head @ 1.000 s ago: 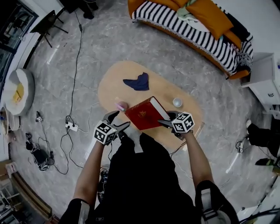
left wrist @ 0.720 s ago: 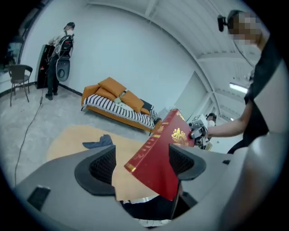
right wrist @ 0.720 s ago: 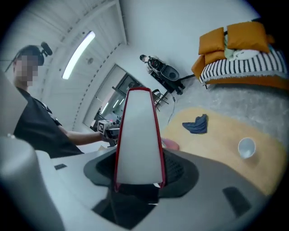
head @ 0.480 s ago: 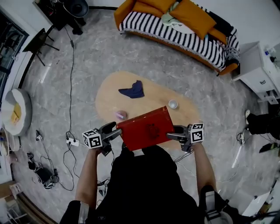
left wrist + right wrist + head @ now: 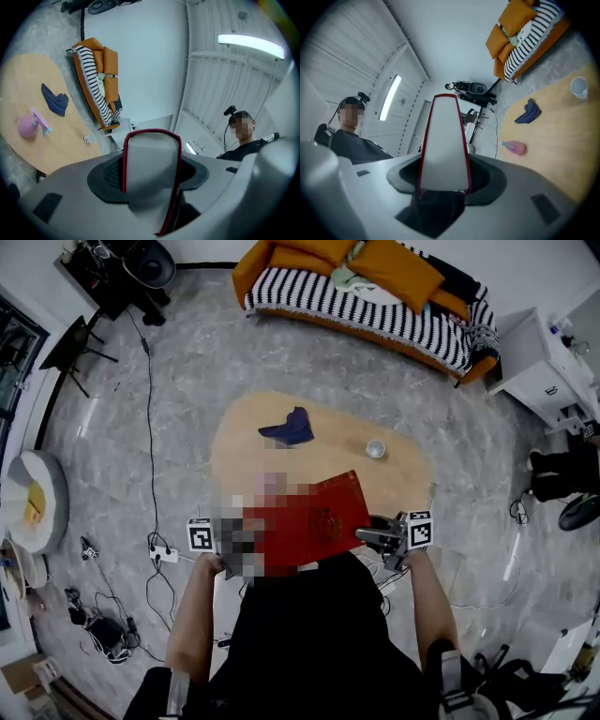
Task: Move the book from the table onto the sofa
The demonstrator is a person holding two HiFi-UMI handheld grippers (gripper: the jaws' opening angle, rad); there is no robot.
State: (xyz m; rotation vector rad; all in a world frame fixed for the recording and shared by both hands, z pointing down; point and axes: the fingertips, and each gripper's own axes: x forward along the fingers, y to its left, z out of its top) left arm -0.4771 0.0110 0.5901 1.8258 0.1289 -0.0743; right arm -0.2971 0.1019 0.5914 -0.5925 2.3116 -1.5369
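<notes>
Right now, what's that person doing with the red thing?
A person holds a red book up between the left tool and the right tool, one on each end. The left tool's jaws have just been closing on it. The book is off the table, not yet on the sofa.

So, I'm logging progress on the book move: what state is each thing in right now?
Book: held closed in the air, off the table.
Left gripper: jaws have just been closing, clamped on the book's end.
Right gripper: clamped on its other end.
Cup: upright on the table.
Cloth: crumpled on the table.
Pink bottle: on the table.
Sofa: no book on it yet.
</notes>
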